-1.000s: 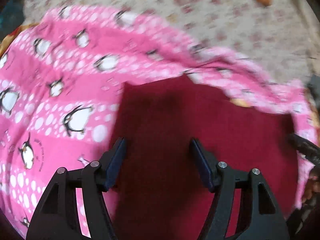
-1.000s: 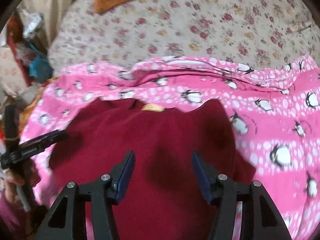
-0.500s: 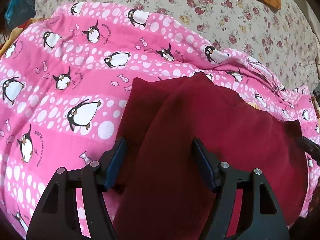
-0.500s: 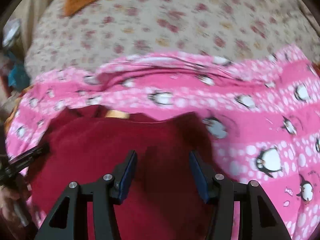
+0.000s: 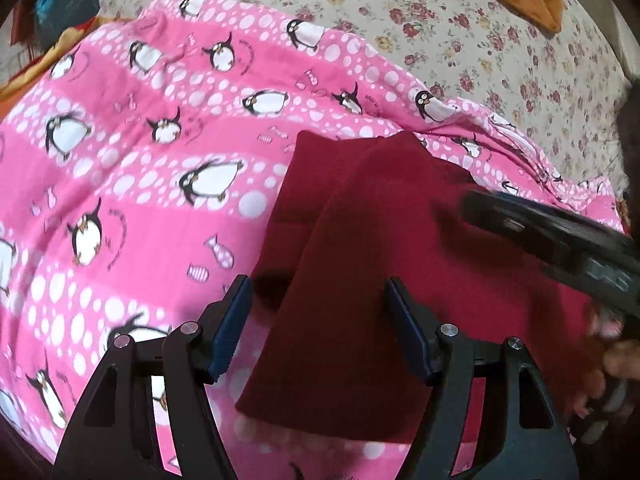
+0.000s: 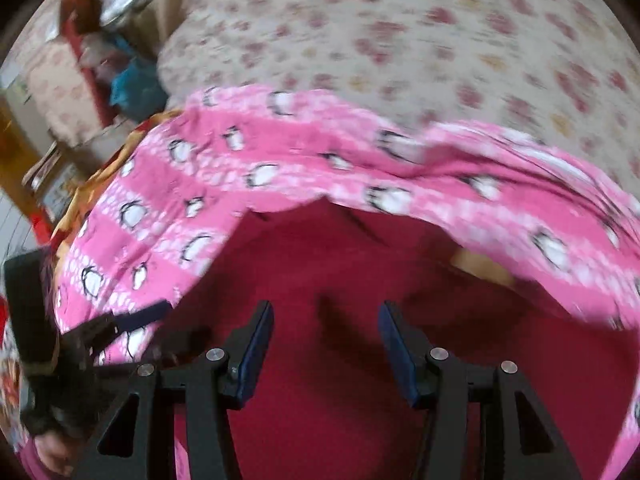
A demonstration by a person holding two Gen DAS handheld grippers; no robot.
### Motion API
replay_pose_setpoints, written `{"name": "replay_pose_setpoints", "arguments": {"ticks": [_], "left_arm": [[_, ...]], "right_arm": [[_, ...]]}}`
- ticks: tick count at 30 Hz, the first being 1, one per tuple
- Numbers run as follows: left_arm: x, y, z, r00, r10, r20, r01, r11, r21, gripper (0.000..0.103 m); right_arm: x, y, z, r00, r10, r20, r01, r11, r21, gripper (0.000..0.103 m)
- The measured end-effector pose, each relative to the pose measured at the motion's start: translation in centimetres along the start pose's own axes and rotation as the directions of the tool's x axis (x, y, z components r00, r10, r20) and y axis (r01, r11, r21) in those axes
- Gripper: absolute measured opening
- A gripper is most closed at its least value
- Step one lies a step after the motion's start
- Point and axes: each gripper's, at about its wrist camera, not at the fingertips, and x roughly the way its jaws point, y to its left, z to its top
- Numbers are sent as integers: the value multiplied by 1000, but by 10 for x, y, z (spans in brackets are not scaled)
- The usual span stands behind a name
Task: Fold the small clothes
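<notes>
- On the pink penguin blanket (image 5: 120,168) over the bed, the red garment (image 5: 360,272) lies flat, long axis running away from both cameras.
- Left hand-held gripper (image 5: 318,328) released over its left fold; right hand-held gripper (image 6: 326,344) released, mid-cloth.

The right gripper (image 5: 496,208) now reaches in over the red garment (image 5: 360,300), where only its tip showed at the edge a second ago. The garment's left flap now lies folded over the middle. The right wrist view swings left, blurred, showing more pink blanket (image 6: 280,168).
</notes>
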Motion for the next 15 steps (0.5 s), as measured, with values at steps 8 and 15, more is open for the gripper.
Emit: {"name": "replay_pose_setpoints", "arguments": {"ticks": [8,15], "left_arm": [[10,11,0,998,-67,-2,67,996,-52,69],[9,28,7,985,-170,16,170,979,-115,69]], "right_arm": [[70,26,34,996,-63,-66,59,996,-62,52],[117,7,58,993,-86,-83,88,996,13,52]]}}
